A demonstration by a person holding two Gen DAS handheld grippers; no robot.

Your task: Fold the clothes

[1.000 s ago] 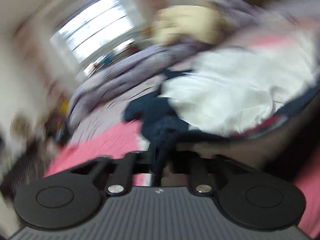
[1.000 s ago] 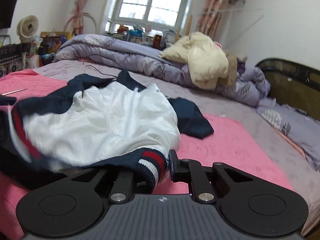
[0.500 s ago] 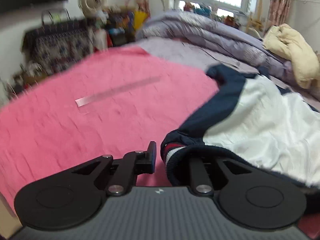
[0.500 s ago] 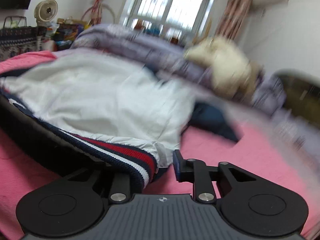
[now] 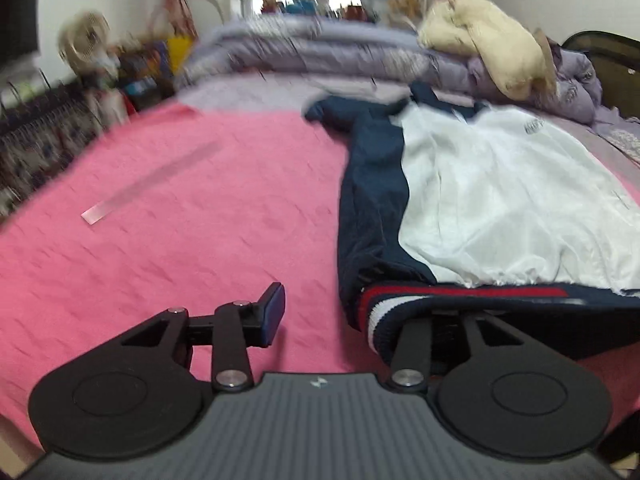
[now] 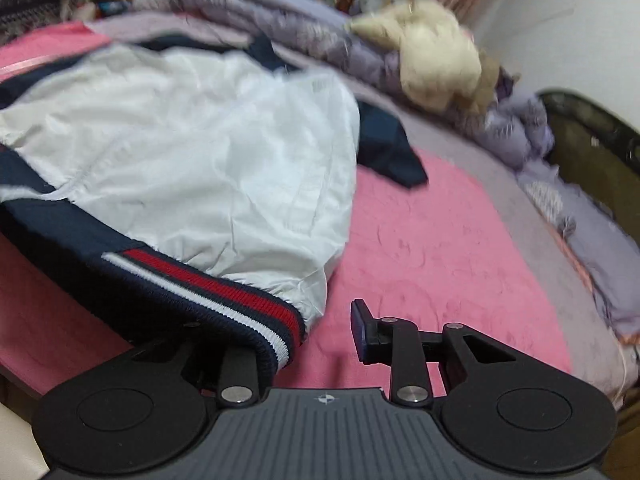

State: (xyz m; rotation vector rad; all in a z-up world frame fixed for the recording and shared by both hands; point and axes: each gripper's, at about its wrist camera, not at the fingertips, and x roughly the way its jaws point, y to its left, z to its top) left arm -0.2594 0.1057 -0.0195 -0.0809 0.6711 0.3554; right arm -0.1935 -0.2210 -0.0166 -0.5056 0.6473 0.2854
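Two tongs flank the white-and-navy nylon jacket (image 5: 492, 204) with its red-and-white striped hem, spread on the pink bedspread (image 5: 192, 208). Left tongs (image 5: 352, 316) and right tongs (image 6: 316, 332) are both opening, hem draped over each inner finger, unpinched.

A pink blanket (image 5: 192, 232) covers the bed, a rumpled lavender duvet (image 5: 320, 52) behind, a cream garment (image 5: 492, 40) atop; perhaps a fan (image 5: 84, 38) beyond.
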